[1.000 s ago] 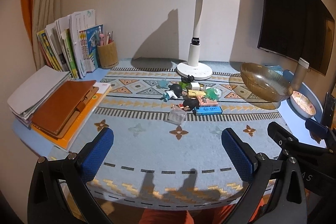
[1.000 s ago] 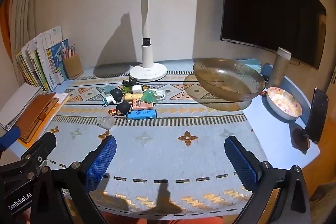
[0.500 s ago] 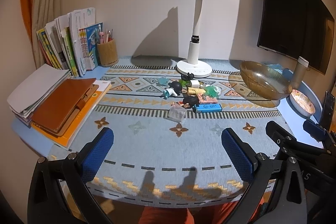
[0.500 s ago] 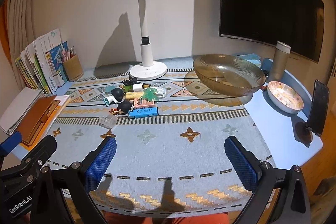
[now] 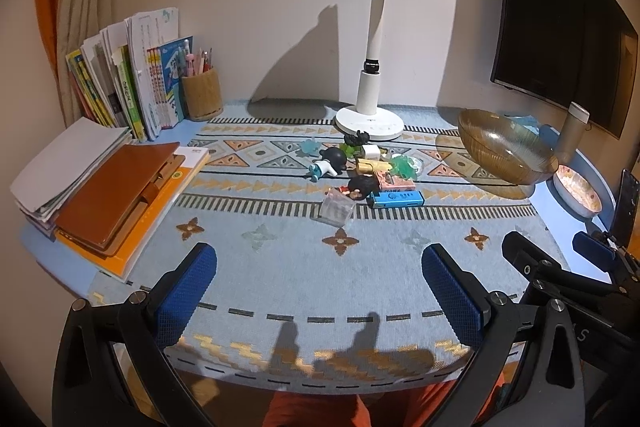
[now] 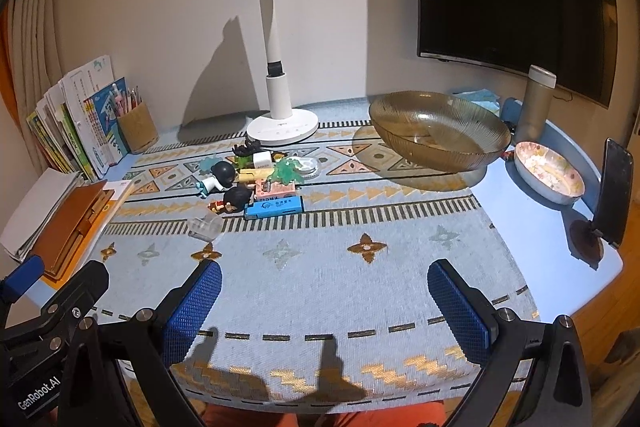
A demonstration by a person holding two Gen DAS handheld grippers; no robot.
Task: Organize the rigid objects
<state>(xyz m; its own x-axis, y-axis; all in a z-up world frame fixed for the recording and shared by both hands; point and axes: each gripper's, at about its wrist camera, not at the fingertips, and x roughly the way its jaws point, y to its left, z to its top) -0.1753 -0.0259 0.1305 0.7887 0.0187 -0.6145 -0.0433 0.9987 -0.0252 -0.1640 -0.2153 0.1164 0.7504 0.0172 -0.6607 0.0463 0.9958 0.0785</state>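
A heap of small rigid items lies mid-mat: a blue box [image 5: 396, 199] [image 6: 274, 207], a pink box [image 5: 394, 183], two black-haired figurines [image 5: 334, 159] [image 6: 222, 173], a white block [image 5: 370, 151], a green piece [image 5: 404, 165] and a clear cube [image 5: 336, 211] [image 6: 205, 225] in front. An empty amber glass bowl [image 5: 504, 151] [image 6: 438, 131] stands to the right of them. My left gripper [image 5: 319, 259] hovers open over the near mat, well short of the heap. My right gripper [image 6: 324, 273] is open too, beside it on the right, with nothing held.
A white desk lamp [image 5: 370, 115] stands behind the heap. Books and a pen cup [image 5: 202, 93] line the back left, with stacked notebooks [image 5: 116, 187] at the left edge. A tumbler [image 6: 534, 107], a floral dish [image 6: 548, 173] and a phone on a stand [image 6: 616, 195] sit on the right.
Both grippers have drawn back slightly toward the near table edge, so more of the front edge shows. Both stay open and nothing on the table has moved.
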